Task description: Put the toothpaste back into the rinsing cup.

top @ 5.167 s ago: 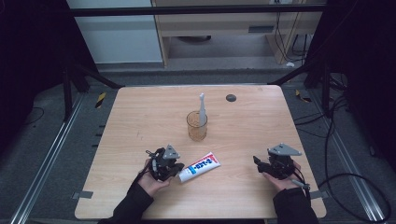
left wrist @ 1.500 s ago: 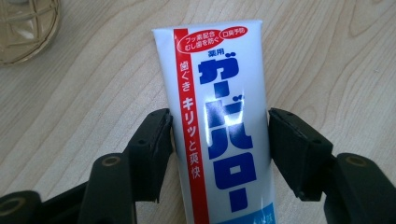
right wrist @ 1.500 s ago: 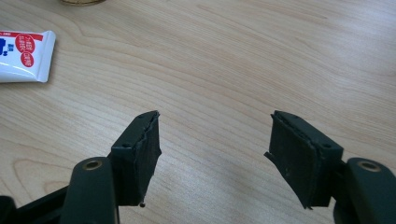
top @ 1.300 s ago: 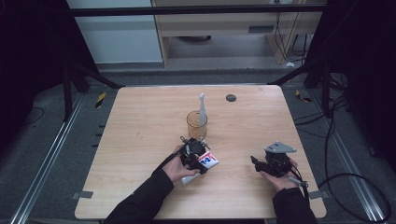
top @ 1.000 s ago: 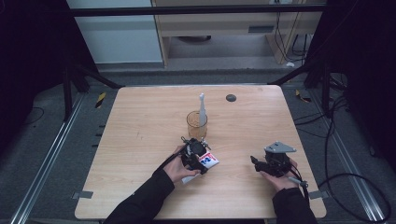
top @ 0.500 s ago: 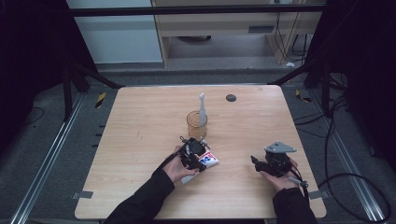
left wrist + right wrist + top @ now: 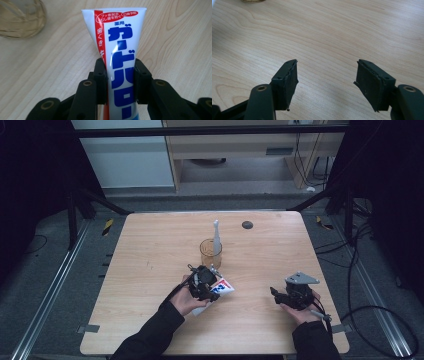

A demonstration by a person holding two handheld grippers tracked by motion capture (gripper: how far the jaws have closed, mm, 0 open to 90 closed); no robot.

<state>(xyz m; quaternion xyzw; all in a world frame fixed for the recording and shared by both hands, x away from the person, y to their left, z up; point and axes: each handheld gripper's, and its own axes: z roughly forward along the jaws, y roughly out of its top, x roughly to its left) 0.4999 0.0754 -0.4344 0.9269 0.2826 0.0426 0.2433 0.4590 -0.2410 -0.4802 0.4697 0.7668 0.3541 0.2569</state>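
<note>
Left claw (image 7: 119, 75) has just been closing and now clenches the toothpaste tube (image 7: 120, 50) across its body, tube end raised off the bench (image 7: 150, 250), just in front of the amber cup (image 7: 210, 252). Right claw (image 7: 325, 82) gapes, released, low over bare wood.

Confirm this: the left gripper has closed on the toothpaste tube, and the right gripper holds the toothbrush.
Not quite. The right gripper holds nothing: the right gripper view shows open jaws over bare table. The left gripper does clamp the toothpaste tube.
</note>
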